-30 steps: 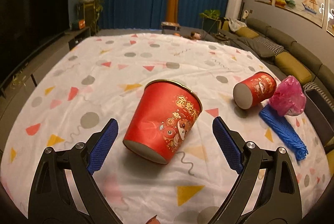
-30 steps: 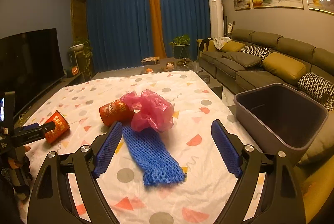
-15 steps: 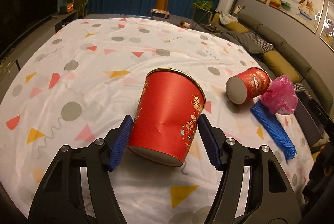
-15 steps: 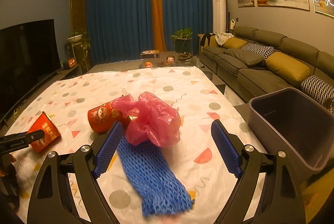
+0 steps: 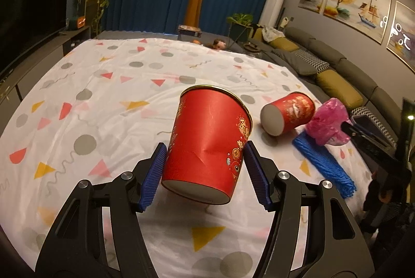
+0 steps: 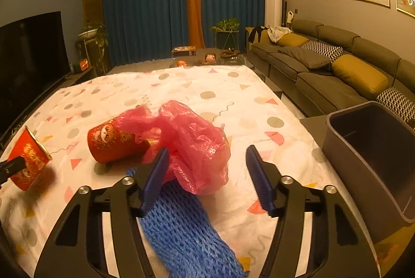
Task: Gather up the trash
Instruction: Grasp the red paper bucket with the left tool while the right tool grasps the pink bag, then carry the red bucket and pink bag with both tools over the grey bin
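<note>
Cup (image 6: 114,140) touches pink bag (image 6: 192,143) atop blue net (image 6: 186,228); bin (image 6: 368,164) nearby.

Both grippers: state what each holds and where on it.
Left gripper clamps the red cup across its lower sidewall, denting it. Right gripper, closing around the pink bag, holds nothing yet.

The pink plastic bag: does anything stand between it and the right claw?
Nothing visible does. The pink plastic bag already lies between the closing jaws of the right claw, on the blue net.
</note>
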{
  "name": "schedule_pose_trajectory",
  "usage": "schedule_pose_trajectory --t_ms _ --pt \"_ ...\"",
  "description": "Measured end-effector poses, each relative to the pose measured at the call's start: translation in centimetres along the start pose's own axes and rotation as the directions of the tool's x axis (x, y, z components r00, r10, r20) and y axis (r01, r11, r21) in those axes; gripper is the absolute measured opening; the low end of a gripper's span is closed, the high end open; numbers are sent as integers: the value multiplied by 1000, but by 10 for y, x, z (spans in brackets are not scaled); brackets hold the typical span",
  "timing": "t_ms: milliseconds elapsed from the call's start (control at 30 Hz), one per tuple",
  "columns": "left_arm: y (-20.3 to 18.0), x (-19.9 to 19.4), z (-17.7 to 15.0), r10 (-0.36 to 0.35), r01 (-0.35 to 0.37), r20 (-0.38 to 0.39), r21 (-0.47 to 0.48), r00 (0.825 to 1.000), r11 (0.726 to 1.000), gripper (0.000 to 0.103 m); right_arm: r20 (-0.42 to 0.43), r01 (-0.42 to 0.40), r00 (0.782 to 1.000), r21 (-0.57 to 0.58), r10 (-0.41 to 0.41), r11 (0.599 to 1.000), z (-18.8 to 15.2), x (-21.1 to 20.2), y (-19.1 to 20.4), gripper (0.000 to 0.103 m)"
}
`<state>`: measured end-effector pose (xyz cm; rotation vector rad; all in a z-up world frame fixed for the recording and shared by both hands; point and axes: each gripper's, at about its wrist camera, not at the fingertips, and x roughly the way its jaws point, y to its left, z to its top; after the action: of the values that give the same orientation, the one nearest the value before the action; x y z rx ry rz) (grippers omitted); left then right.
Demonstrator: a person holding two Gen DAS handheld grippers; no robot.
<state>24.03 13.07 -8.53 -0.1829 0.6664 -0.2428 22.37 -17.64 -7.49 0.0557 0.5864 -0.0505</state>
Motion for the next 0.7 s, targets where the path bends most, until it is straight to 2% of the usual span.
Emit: schedule_pose_trajectory --t_ms 100,167,267,400,700 --pt "-2 -1 -1 -13 13 1 4 1000 1000 60 -21 -12 1000 5 12 1000 -2 5 -2 41" --pt "-4 -3 -1 -21 21 4 8 1000 1000 60 -19 -18 1000 7 18 1000 -2 5 -3 26" --pt "-5 -4 0 -24 24 8 11 1000 1000 60 -14 -14 1000 2 14 1000 -2 2 -3 12" --pt "-3 -4 -1 -25 25 9 4 1000 1000 60 21 1 1000 25 -1 1000 -4 -12 -8 6" --pt "-8 -6 -3 -37 37 17 16 999 999 60 92 27 995 56 -32 998 -8 -59 -22 5"
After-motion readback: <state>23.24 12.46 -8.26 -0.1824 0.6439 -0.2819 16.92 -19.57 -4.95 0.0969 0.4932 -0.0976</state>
